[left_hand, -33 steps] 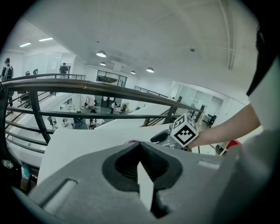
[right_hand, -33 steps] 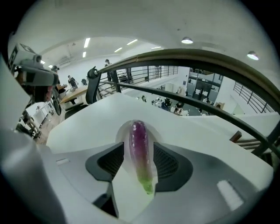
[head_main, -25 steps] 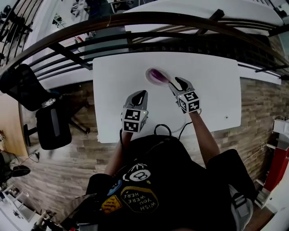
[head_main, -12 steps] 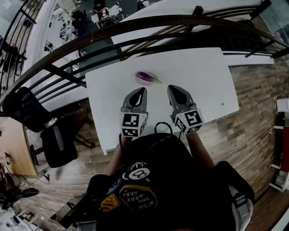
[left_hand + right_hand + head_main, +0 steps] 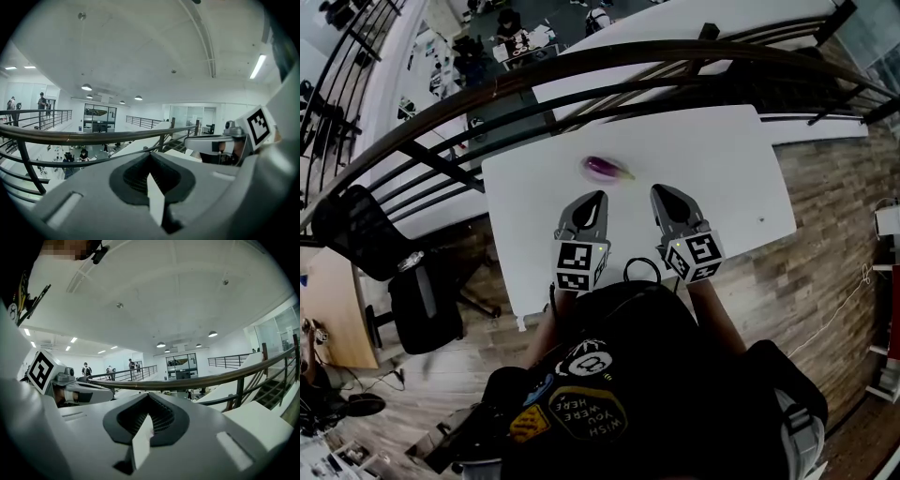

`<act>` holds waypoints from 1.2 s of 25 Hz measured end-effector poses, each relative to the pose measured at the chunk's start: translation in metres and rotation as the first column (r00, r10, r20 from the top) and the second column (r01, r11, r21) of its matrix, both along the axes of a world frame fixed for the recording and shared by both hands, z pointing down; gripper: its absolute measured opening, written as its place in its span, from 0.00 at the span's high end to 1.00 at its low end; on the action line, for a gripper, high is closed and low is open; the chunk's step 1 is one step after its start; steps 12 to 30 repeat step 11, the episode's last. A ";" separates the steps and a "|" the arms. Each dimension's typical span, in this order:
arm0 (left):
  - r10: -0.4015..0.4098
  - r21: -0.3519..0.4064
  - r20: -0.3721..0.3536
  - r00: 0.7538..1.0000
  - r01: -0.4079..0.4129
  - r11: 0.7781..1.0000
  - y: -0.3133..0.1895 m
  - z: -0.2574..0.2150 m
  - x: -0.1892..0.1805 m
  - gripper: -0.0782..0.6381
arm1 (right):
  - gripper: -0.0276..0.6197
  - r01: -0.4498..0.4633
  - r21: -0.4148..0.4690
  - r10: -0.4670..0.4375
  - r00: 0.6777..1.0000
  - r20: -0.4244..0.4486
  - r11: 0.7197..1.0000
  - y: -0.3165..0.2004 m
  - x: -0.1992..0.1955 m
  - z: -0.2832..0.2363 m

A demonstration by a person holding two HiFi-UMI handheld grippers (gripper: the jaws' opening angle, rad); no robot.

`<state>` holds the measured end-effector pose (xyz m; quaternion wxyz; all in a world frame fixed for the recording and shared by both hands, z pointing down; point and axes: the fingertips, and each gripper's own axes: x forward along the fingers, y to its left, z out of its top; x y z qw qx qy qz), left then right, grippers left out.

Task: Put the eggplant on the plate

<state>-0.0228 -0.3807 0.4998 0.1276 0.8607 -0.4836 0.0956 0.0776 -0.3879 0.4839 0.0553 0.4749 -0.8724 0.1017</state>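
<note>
Left of the white table (image 5: 722, 159), a black office chair (image 5: 394, 272) stands on the wooden floor (image 5: 834, 225). A dark railing (image 5: 581, 58) curves past the table's far edge. Over the table's near half, left of its middle, the person holds the left gripper (image 5: 597, 197). Its jaws are pressed together with nothing between them, and the left gripper view shows the tips meeting above open air, with the railing behind them. Nearer the table's far edge, about mid-width, lies the purple eggplant (image 5: 606, 168), apart from both grippers. A faint pale rim around it may be the plate (image 5: 590, 161), though it hardly stands out from the white top. Right of the table's middle, level with its partner, the right gripper (image 5: 659, 190) is likewise closed and empty, its tips pointing toward the far edge. Each gripper's camera catches the other gripper's marker cube at its side. A black cable (image 5: 636, 269) loops at the table's near edge, between the person's forearms.
</note>
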 end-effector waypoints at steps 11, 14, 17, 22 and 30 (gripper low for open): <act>-0.004 -0.007 0.012 1.000 0.004 1.000 0.017 0.002 -0.003 0.88 | 0.95 0.038 -0.021 -0.038 0.999 0.000 0.999 0.016 -0.005 0.004; -0.004 -0.007 0.012 1.000 0.004 1.000 0.017 0.002 -0.003 0.88 | 0.95 0.038 -0.021 -0.038 0.999 0.000 0.999 0.016 -0.005 0.004; -0.004 -0.007 0.012 1.000 0.004 1.000 0.017 0.002 -0.003 0.88 | 0.95 0.038 -0.021 -0.038 0.999 0.000 0.999 0.016 -0.005 0.004; -0.004 -0.007 0.012 1.000 0.004 1.000 0.017 0.002 -0.003 0.88 | 0.95 0.038 -0.021 -0.038 0.999 0.000 0.999 0.016 -0.005 0.004; -0.004 -0.007 0.012 1.000 0.004 1.000 0.017 0.002 -0.003 0.88 | 0.95 0.038 -0.021 -0.038 0.999 0.000 0.999 0.016 -0.005 0.004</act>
